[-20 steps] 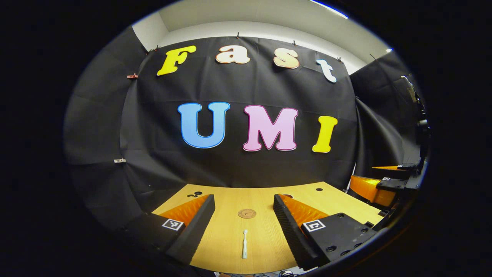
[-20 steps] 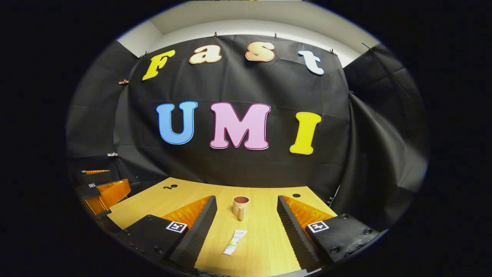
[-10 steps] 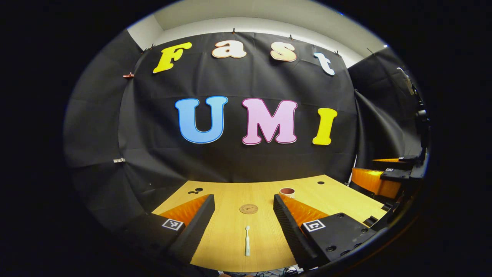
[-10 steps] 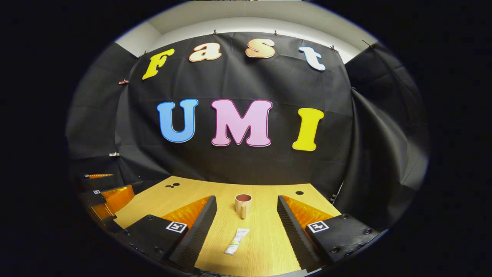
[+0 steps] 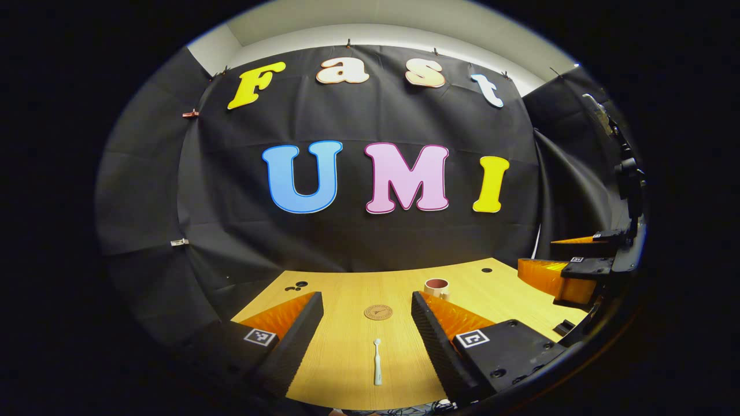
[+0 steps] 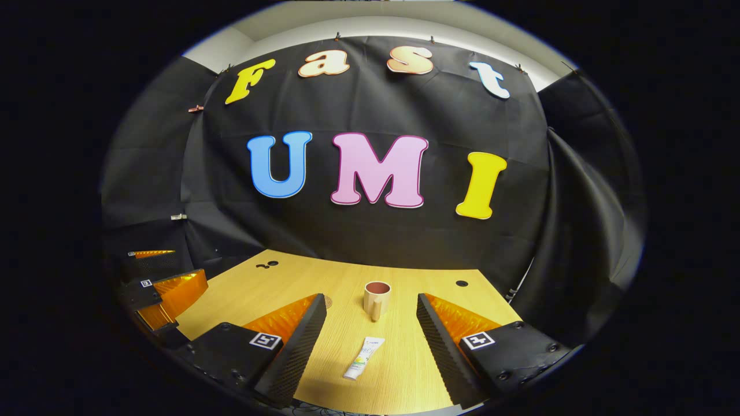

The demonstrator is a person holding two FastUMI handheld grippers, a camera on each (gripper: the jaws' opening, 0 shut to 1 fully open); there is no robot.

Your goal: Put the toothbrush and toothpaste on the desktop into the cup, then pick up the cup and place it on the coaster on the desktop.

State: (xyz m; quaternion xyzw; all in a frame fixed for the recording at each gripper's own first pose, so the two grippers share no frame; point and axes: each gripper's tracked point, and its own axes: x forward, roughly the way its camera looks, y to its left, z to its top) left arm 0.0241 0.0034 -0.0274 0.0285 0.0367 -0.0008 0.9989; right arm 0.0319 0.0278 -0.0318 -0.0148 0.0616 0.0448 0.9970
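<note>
In the left gripper view, the left gripper hangs above the near edge of the wooden desktop with its two black, orange-backed fingers spread wide and nothing between them. Straight ahead at 12 o'clock, in the gap between the fingers, the white toothbrush lies flat on the wood, its length running away from the camera with the head at the far end. Past it, still at 12 o'clock, the round brown coaster lies flat and bare, apart from the brush. At about 1 o'clock the cup stands upright, its lower part hidden behind the right-hand finger. Out at 3 o'clock, off the desktop's right side, the right gripper shows side-on.

In the right gripper view, the right gripper also has its fingers held wide apart, gripping nothing. At 12 o'clock between them the toothpaste tube lies flat, tilted slightly so its far end leans to the right. Beyond it the cup stands upright and empty with its handle facing the camera, well apart from the tube. A sliver of the coaster peeks out just past the left-hand fingertip at 11 o'clock. At 9 o'clock the left gripper sits by the desktop's left edge.
</note>
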